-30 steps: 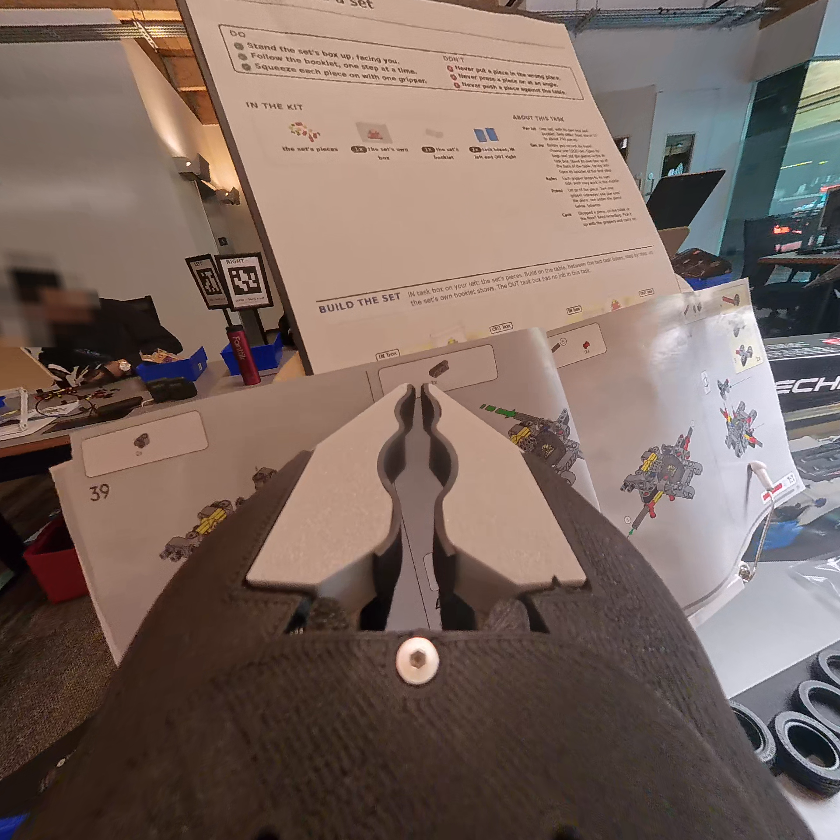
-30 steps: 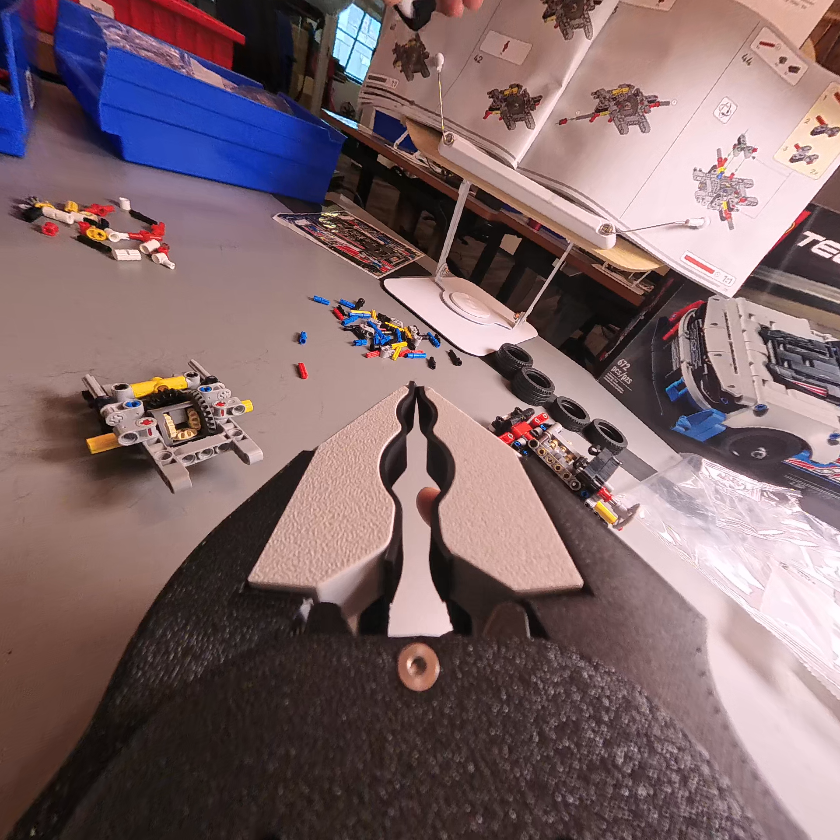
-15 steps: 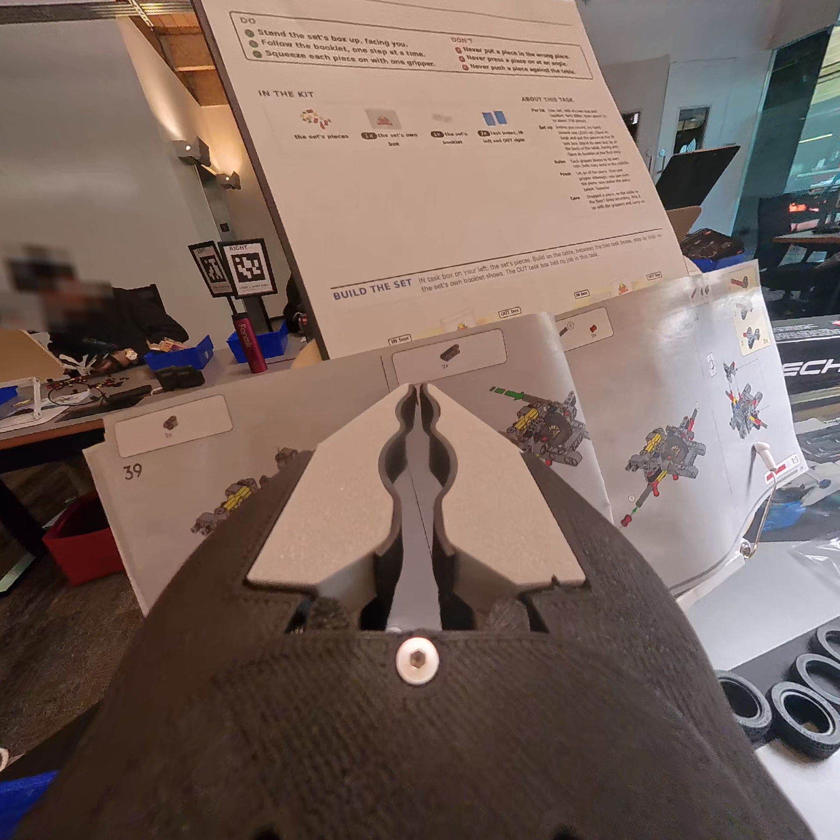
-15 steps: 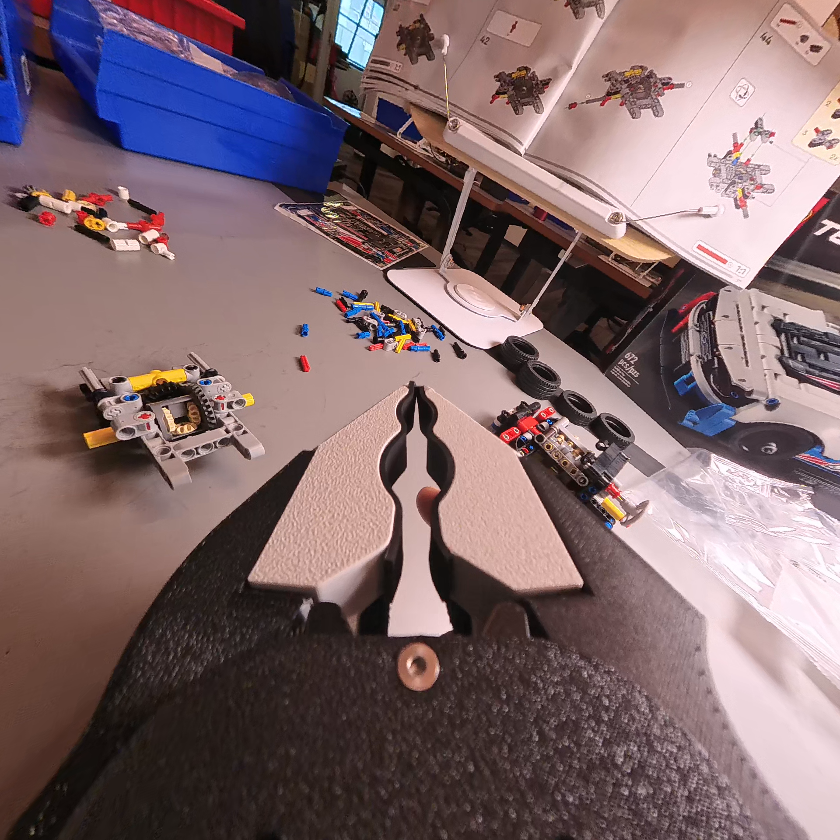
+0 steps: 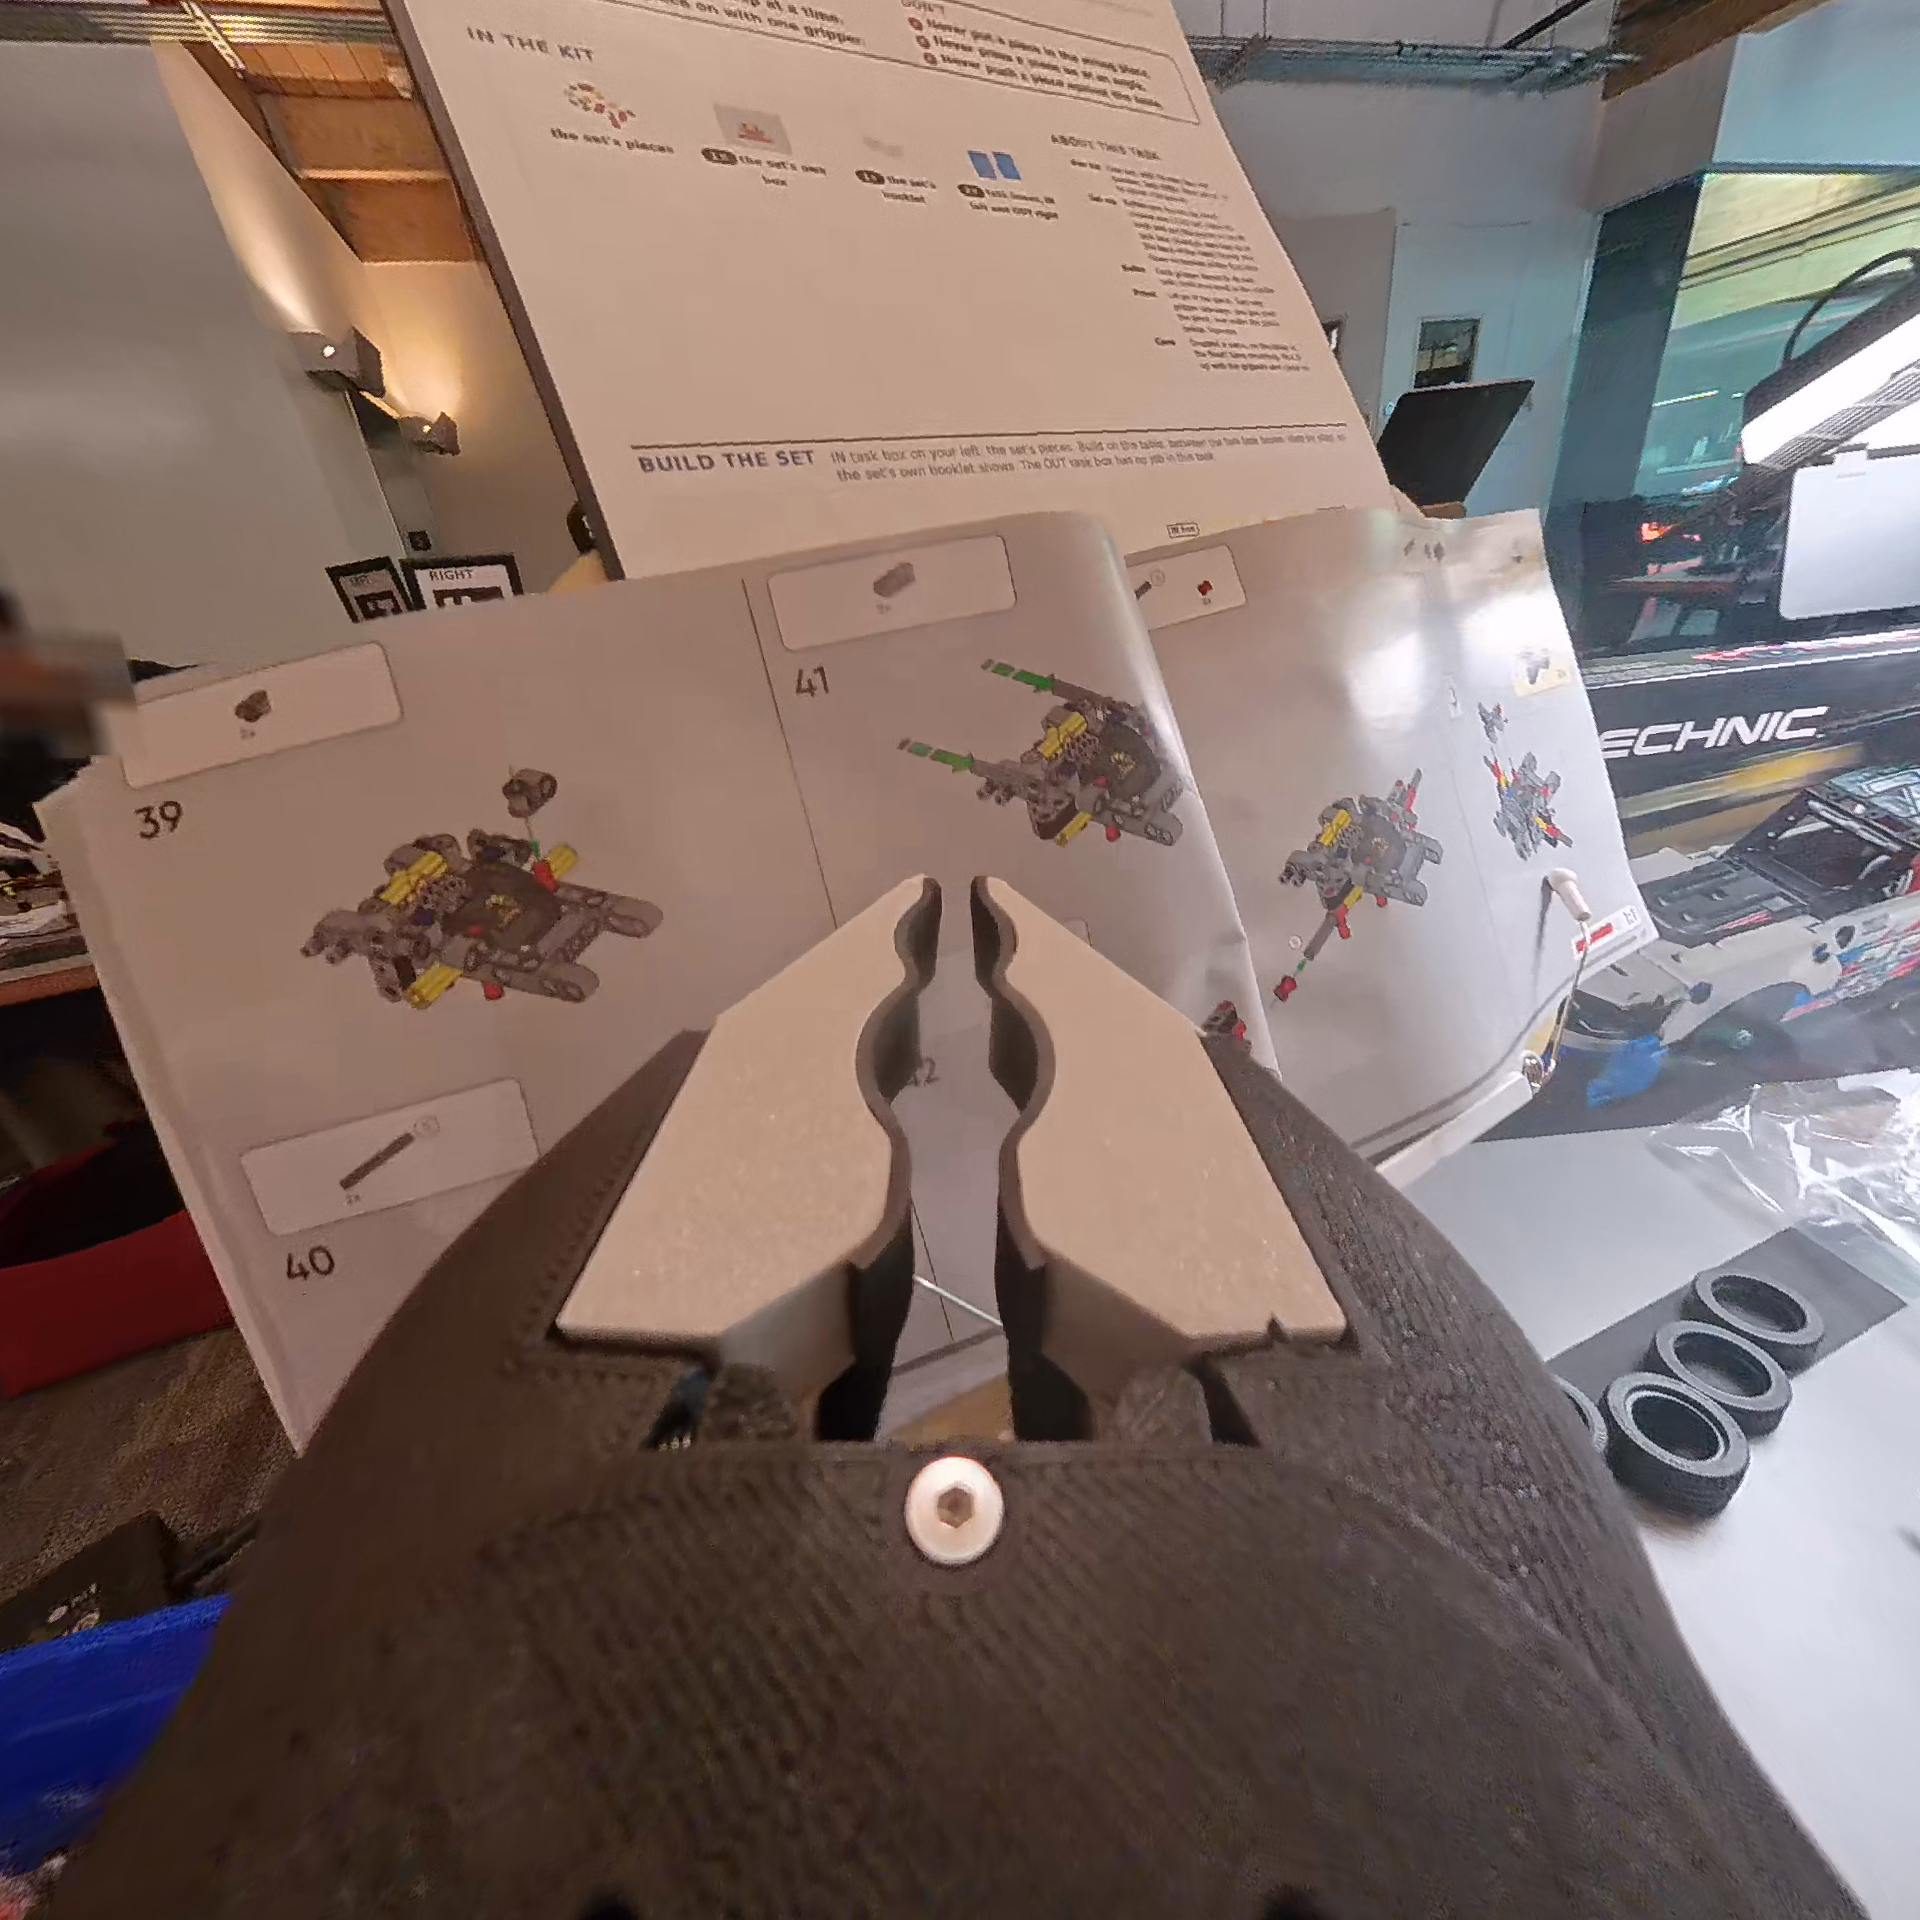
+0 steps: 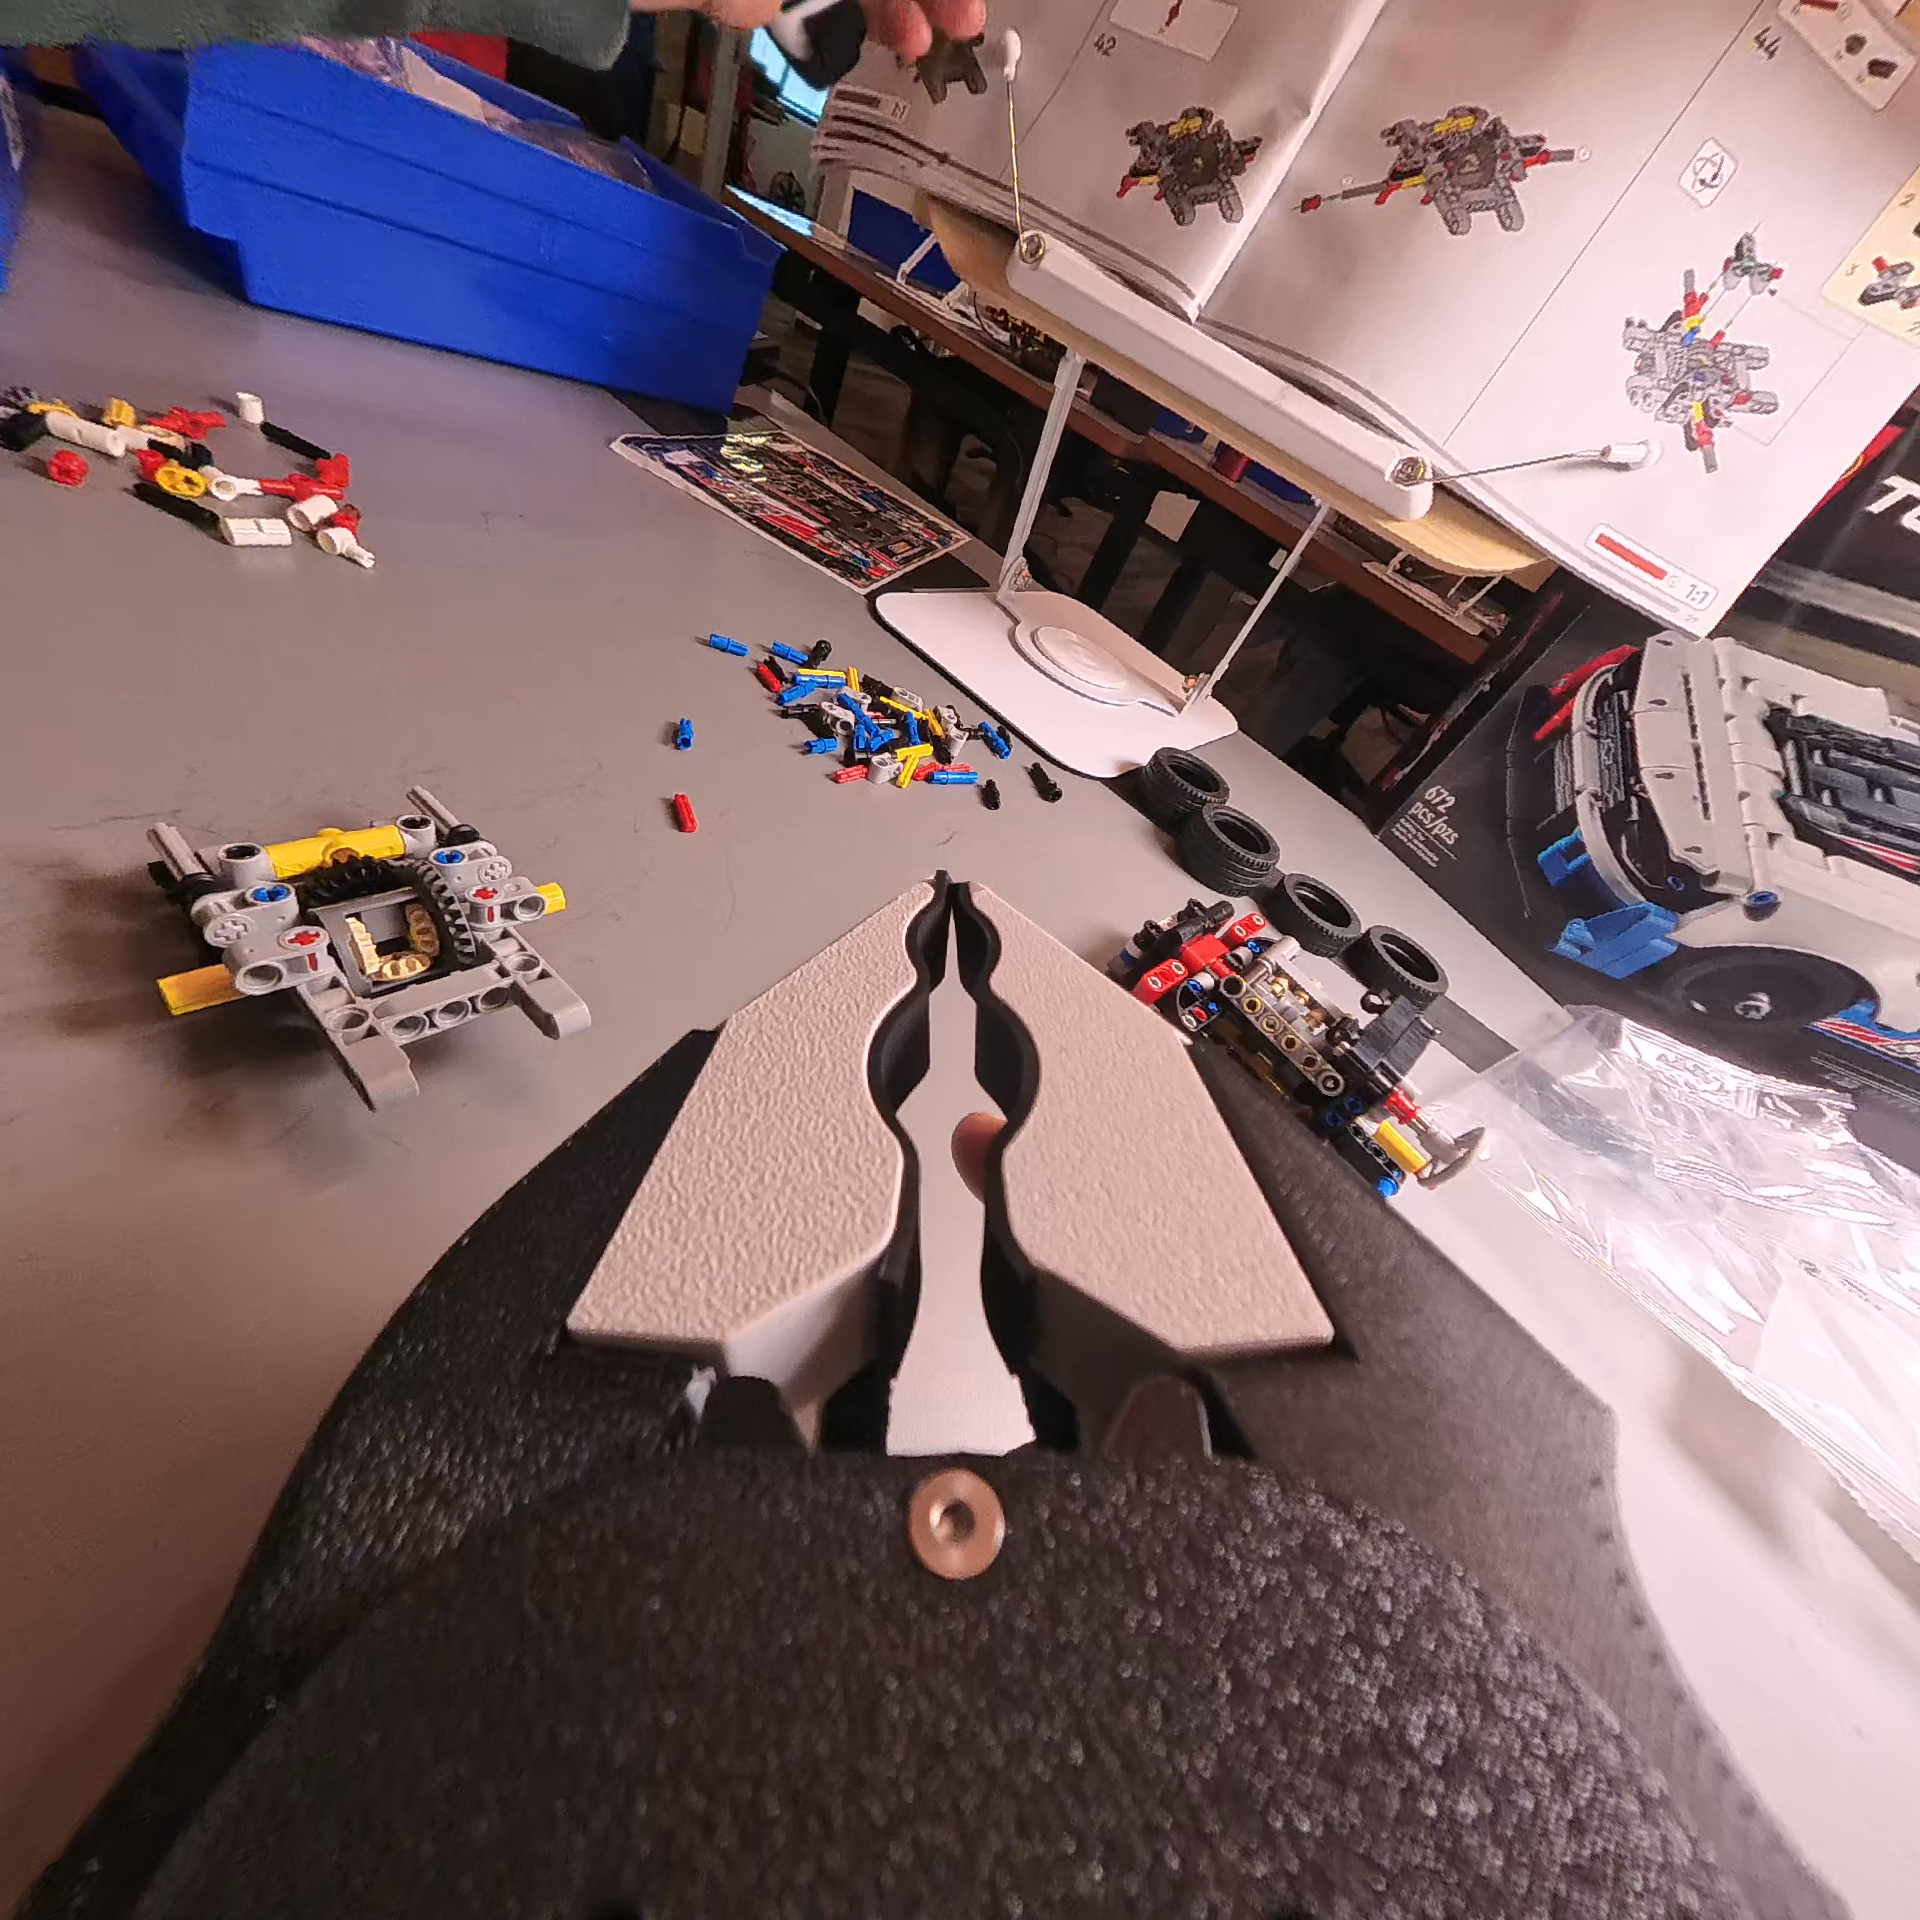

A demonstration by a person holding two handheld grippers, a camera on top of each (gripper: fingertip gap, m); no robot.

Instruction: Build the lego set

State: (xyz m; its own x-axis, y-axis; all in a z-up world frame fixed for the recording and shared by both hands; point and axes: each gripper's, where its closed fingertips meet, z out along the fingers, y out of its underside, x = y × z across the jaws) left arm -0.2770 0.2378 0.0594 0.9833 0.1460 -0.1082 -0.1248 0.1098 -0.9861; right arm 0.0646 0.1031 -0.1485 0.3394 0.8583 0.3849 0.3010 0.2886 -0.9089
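Left gripper [image 5: 956, 883] facing booklet [image 5: 520, 935], right gripper [image 6: 954, 883] over table [image 6: 416, 675]

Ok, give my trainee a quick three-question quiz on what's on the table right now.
1. True or false: four black tyres lie in a row on the table.
2. Where is the grey-and-yellow gear assembly? A: on the bare table; B: in the blue bin; C: on the set's box.
3. Fill in: the right hand-held gripper is ___, holding nothing.
Key: 1 true; 2 A; 3 shut.
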